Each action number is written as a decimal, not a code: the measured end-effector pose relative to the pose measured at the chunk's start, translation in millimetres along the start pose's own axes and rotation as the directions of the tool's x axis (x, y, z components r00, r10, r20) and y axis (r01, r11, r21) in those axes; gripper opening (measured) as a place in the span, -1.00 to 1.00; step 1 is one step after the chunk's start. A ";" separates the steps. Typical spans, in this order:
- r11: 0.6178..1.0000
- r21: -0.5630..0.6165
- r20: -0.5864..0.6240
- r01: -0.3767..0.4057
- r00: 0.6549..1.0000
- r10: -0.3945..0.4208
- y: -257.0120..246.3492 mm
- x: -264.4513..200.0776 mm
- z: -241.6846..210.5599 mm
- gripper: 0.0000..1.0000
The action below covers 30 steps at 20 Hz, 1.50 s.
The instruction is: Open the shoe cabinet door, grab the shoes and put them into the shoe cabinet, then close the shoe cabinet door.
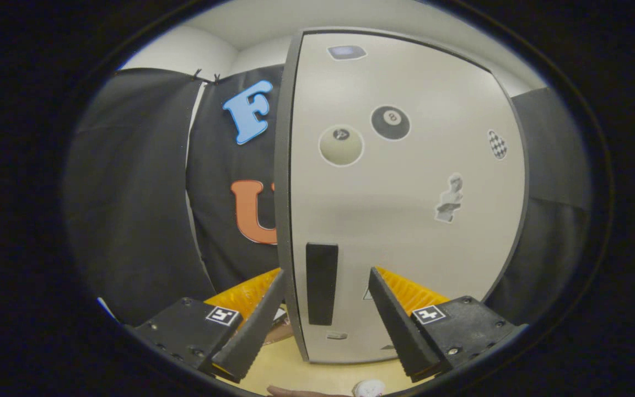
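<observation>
The fingers (326,322) stand spread wide apart and hold nothing, one on each side of the cabinet door's near vertical edge. The left finger sits just outside that edge; the right finger lies in front of the door's face. Between them, on the door, a dark upright handle (321,283) runs close to the edge, apart from both fingers.

Below the handle, a pale wooden tabletop (317,375) carries the cabinet. At the very front of the tabletop, nearer than the door's foot, a fingertip of a person's hand (290,392) pokes in, and just beside it sits a small white rounded thing (370,388), too cut off to identify.

The shoe cabinet door (400,220) is light grey with a dark rim and stands shut or nearly so; whether it is ajar cannot be told. Above the handle, its face bears stickers: a cream billiard ball (341,145), a black eight ball (390,122), a small pale bust figure (450,197), a checkered oval (496,144) and a bluish patch (346,52) near the top.

Beyond the door, black cloth (141,193) hangs on both sides, with a white wall (196,47) above it.
</observation>
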<state>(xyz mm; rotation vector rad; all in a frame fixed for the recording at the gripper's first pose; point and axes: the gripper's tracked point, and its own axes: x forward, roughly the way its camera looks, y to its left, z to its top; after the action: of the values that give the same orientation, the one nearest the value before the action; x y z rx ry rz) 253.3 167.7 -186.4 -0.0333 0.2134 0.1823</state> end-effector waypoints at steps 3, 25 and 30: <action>0.999 0.047 -0.049 -0.009 0.999 0.012 1.0 21.5 -15.8 0.69; 0.988 -0.028 -0.006 -0.151 0.989 0.151 -9.2 -36.3 -29.8 -0.46; 0.987 -0.031 -0.006 -0.156 0.988 0.156 -21.5 -57.8 -34.2 -0.47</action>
<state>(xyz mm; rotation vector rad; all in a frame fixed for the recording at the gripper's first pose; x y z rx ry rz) 194.6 134.6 -207.2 -0.0478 0.2169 0.3413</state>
